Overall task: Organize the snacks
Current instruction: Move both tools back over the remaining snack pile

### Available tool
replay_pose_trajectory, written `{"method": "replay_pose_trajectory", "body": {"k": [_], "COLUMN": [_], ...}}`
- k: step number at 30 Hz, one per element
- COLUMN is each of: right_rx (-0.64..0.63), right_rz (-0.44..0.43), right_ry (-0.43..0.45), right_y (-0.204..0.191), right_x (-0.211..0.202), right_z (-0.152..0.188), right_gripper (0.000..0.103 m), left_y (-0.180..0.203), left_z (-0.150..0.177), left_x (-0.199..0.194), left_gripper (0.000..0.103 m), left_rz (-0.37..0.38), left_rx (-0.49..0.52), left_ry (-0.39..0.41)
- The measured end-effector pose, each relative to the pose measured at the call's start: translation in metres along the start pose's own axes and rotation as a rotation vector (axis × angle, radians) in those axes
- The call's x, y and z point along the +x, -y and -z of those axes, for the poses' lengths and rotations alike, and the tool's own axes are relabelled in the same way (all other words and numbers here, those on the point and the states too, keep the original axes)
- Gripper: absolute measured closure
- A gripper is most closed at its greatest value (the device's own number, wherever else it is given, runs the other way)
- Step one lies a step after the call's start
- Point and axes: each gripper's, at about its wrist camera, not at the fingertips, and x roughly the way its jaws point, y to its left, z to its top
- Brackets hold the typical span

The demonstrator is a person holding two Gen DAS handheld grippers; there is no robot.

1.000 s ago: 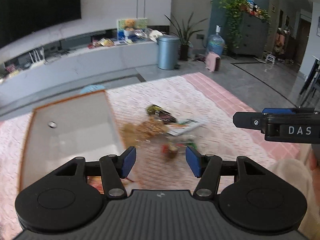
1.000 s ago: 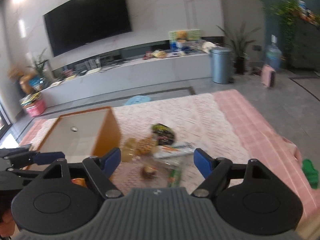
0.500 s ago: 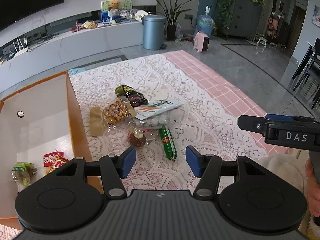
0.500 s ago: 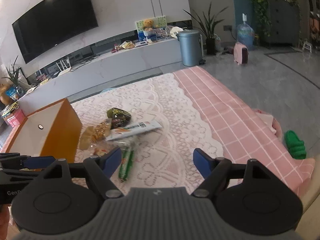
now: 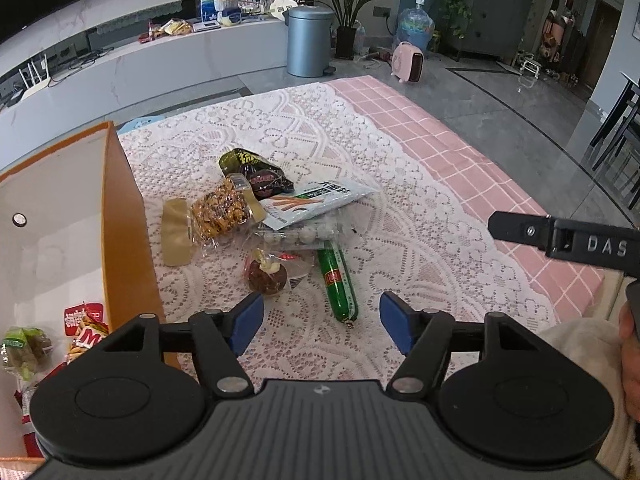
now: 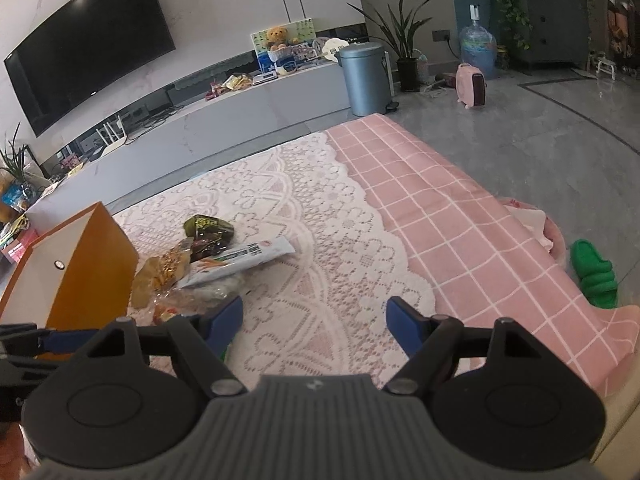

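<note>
We held the left gripper (image 5: 321, 326) above the lace cloth (image 5: 400, 240), its jaws having just been opening, wide now with nothing between them. Just beyond its tips lay a green sausage (image 5: 338, 282) and a round chocolate snack (image 5: 267, 276). Further on sat the nut pack (image 5: 218, 212), a pale blue packet (image 5: 316, 202) and a dark pouch (image 5: 256, 172), heaped together beside the orange box (image 5: 124, 216), which already held several packets (image 5: 84, 328). Our right gripper (image 6: 314, 326) hung wide and empty over bare lace, right of the pile. Beyond stood a bin (image 6: 366, 78).
</note>
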Motion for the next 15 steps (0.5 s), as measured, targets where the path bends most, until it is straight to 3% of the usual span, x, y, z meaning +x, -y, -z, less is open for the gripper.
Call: {"method": "replay_pose_trajectory", "body": {"k": [8, 15], "right_rx": [-0.022, -0.067], "right_rz": [-0.030, -0.041], "right_ry": [-0.074, -0.097], "right_y": [-0.007, -0.030], "right_x": [0.029, 0.056], "right_z": [-0.013, -0.021], "right_gripper": [0.029, 0.037], "left_y": [-0.012, -0.009], "left_z": [-0.007, -0.012], "left_x": [0.028, 0.053], "left_gripper": [0.024, 0.024], "left_rz": [-0.034, -0.106], "left_rx": [-0.020, 0.129], "left_ry": [-0.030, -0.017]}}
